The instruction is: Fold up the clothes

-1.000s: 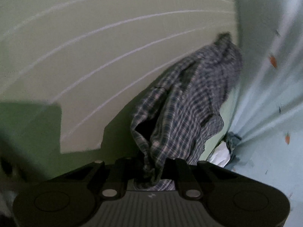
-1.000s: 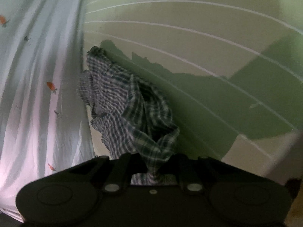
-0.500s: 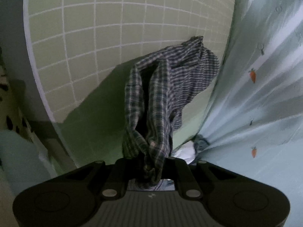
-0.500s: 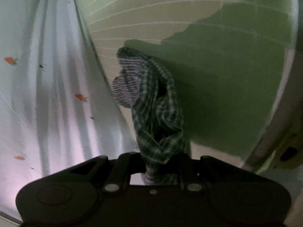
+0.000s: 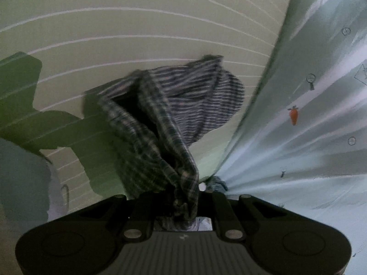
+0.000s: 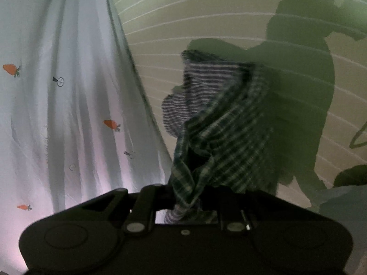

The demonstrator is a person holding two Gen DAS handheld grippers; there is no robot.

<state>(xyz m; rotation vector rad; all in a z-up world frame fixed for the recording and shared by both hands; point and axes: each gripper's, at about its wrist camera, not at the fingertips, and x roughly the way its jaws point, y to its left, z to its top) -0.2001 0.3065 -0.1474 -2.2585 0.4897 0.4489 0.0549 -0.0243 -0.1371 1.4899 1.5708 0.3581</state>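
Green tiled wall (image 5: pixel 137 34) fills the background, with a pale carrot-print curtain (image 6: pixel 57 114) beside it. Nearest, the left gripper (image 5: pixel 183 204) is clamped on a bunched edge of the plaid garment (image 5: pixel 160 123); the right gripper (image 6: pixel 185 199) pinches another edge. Blurred cloth hangs between them in the air, its shadow (image 6: pixel 298 91) on the wall beyond.

Both wrist cams: close range, facing a green tiled wall (image 5: pixel 160 23).
Left cam has the carrot-print curtain (image 5: pixel 309 126) at right, right cam at left; both share the plaid garment (image 6: pixel 218 126) bunched just ahead.
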